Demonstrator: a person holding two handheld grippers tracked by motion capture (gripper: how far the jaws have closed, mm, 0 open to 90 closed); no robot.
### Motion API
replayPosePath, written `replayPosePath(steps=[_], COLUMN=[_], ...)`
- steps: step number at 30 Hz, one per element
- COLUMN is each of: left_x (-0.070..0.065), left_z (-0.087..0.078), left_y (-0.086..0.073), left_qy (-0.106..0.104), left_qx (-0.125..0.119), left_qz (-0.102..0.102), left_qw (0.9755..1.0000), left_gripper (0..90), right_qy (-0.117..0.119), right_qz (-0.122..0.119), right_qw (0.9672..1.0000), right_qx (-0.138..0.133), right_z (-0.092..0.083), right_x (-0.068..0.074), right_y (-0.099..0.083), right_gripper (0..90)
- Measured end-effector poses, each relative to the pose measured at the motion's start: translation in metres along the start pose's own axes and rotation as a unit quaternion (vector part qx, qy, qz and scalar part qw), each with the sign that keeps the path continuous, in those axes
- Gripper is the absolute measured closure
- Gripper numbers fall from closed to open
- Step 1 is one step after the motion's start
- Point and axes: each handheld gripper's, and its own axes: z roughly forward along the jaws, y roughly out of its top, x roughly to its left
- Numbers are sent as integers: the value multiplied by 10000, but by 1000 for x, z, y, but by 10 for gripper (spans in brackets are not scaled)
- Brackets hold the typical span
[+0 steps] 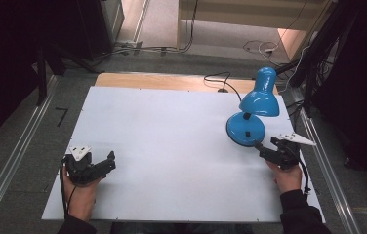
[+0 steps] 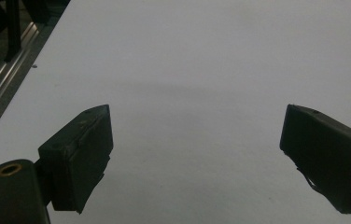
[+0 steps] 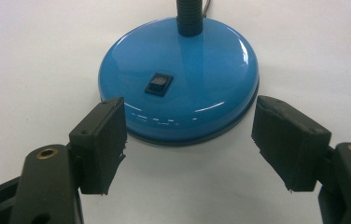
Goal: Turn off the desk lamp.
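The left gripper (image 1: 104,163) is held low at the near left by the left hand (image 1: 81,192), its jaws spread wide. The right gripper (image 1: 264,148) is held at the near right by the right hand (image 1: 288,176), jaws also wide apart, pointed far-left.

High view: overhead from near edge, facing forward across white table (image 1: 172,146). Gripper views: low, close, along table. Right gripper view shares blue lamp base (image 3: 183,74) with high view.
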Motion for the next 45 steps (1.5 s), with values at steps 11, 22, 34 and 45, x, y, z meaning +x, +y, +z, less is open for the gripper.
replayPosePath(steps=[11,22,34,45], left_x=[1,1,2,3], left_z=[-1,-1,-2,-2], left_y=[0,0,0,1], left_qy=[-28,-42,-53,-47], left_qx=[7,6,3,-25], left_qz=[-18,-6,-11,-53], left_qw=[10000,10000,10000,10000], left_gripper=[98,98,98,98], right_qy=[-6,-55,-94,-116], right_qz=[18,32,32,48], right_qw=[10000,10000,9999,9999], right_qx=[-24,23,37,7], right_z=[-8,-14,-21,-28], right_x=[0,0,0,-2], right_y=[-4,-8,-12,-15], right_gripper=[252,252,251,251])
